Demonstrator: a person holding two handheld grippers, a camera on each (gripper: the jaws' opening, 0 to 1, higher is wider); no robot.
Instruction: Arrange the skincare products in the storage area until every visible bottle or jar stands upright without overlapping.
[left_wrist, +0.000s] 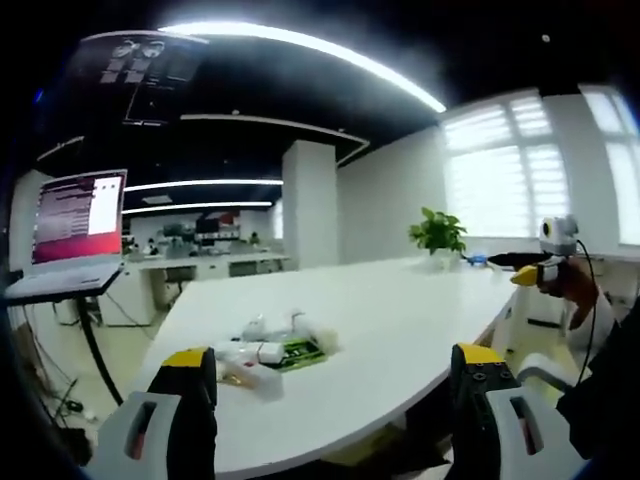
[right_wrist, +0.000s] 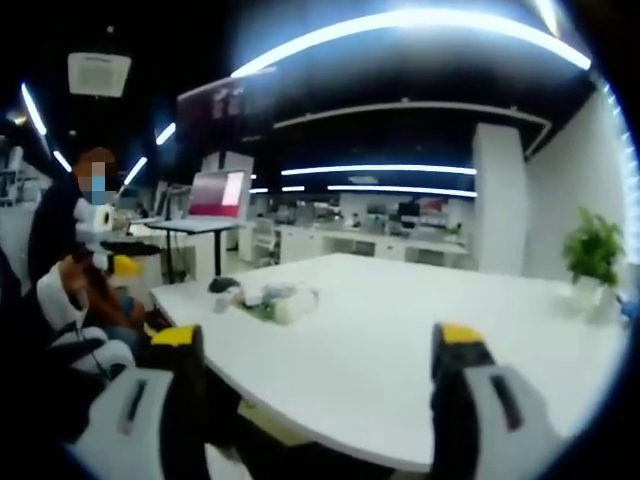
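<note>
Several blurred skincare products (left_wrist: 268, 352) huddle, individually indistinguishable, on table (left_wrist: 400, 310).

The skincare products (left_wrist: 268, 352) sit in a little white and green huddle near one edge of the white table (left_wrist: 400, 320), too blurry to tell upright from tipped.

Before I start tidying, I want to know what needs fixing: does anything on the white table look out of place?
Yes. The small white skincare bottles and jars sit bunched in a heap around a green tray near the white table's edge, several apparently on their sides and overlapping. Blur hides finer detail. Both grippers are open, away from them.
</note>
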